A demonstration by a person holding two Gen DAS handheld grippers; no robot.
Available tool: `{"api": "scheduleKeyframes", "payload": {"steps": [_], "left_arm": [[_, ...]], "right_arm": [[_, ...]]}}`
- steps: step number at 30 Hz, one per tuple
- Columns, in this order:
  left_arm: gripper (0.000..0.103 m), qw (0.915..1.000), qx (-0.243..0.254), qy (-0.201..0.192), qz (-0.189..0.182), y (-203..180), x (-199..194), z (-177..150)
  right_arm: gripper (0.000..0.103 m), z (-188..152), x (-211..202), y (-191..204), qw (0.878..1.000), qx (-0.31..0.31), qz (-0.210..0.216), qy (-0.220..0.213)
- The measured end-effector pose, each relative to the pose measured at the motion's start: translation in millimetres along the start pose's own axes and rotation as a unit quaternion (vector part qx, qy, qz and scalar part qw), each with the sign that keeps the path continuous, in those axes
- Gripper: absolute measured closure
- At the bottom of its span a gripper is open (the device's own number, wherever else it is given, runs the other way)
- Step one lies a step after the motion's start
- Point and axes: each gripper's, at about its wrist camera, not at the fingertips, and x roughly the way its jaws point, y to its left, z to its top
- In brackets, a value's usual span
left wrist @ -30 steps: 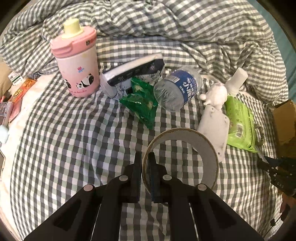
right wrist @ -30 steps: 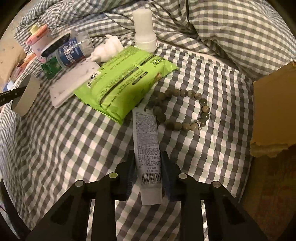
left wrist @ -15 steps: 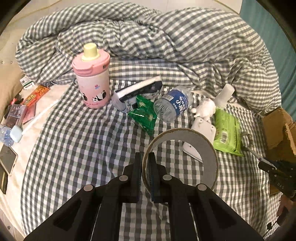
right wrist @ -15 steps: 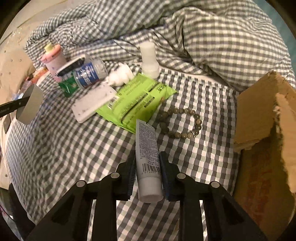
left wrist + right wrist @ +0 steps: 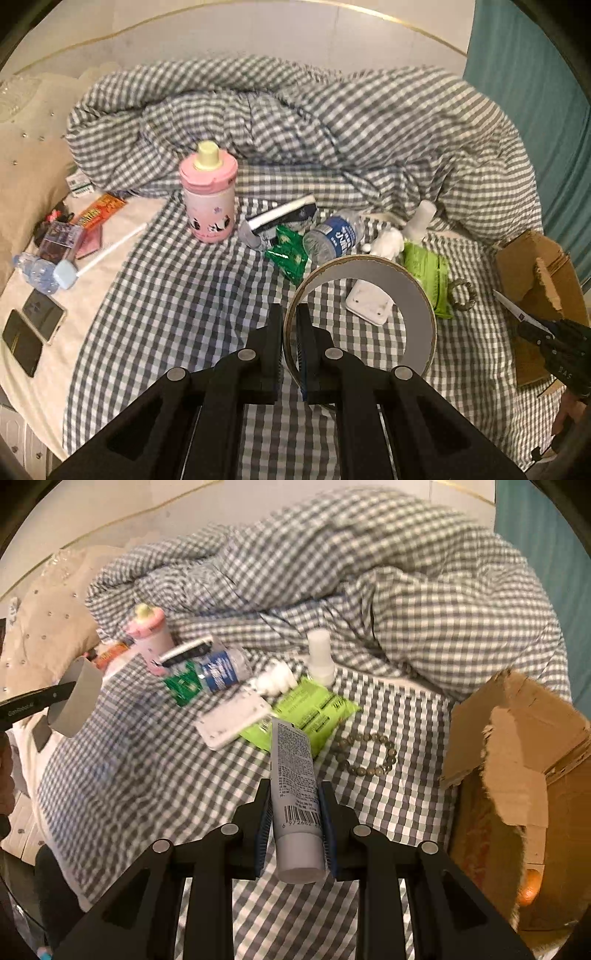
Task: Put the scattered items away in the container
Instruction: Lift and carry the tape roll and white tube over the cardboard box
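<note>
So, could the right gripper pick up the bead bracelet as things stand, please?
Probably not yet: the right gripper is shut on the grey tube, so its jaws are full. The bead bracelet itself lies uncovered on the checked cover, beside the cardboard box.

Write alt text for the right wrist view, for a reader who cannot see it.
The right hand-held gripper grips a grey tube above a checked bedspread. Behind it lie a green packet, a bead bracelet, a white bottle and a water bottle; a torn cardboard box stands at the right. At the left edge, the left hand-held gripper holds a tape roll.
</note>
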Motion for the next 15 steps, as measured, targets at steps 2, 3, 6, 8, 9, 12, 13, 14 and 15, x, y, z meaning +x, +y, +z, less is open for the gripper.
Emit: {"api": "scheduleKeyframes", "payload": {"steps": [2, 3, 6, 8, 9, 12, 13, 14, 15], "left_arm": [[0.096, 0.9999, -0.001, -0.012, 0.001, 0, -17, -1], [0.096, 0.9998, 0.000, -0.019, 0.002, -1, -26, -1], [0.096, 0.9992, 0.004, -0.039, 0.006, -3, -50, -1], [0.096, 0.9986, 0.007, -0.052, 0.007, -7, -67, -2], [0.096, 0.9983, 0.009, -0.057, 0.006, -8, -74, -2], [0.096, 0.9974, 0.012, -0.071, -0.006, -14, -95, -1], [0.096, 0.9970, 0.013, -0.076, -0.012, -16, -101, -2], [0.096, 0.9962, 0.016, -0.085, -0.014, -20, -110, -3], [0.096, 0.9956, 0.018, -0.091, -0.014, -23, -116, -3]], "right_arm": [[0.079, 0, -15, 5, 1.000, -0.003, 0.002, -0.013], [0.079, 0, -23, 7, 1.000, -0.005, 0.003, -0.020], [0.079, -2, -47, 12, 0.999, -0.007, 0.005, -0.042], [0.079, -2, -63, 16, 0.998, -0.008, 0.006, -0.056], [0.079, -3, -73, 17, 0.998, -0.009, 0.006, -0.065], [0.079, -5, -96, 20, 0.996, -0.012, 0.006, -0.085], [0.079, -5, -102, 19, 0.996, -0.013, 0.005, -0.091], [0.079, -6, -108, 20, 0.995, -0.013, 0.005, -0.097], [0.079, -7, -118, 20, 0.994, -0.013, 0.005, -0.106]]}}
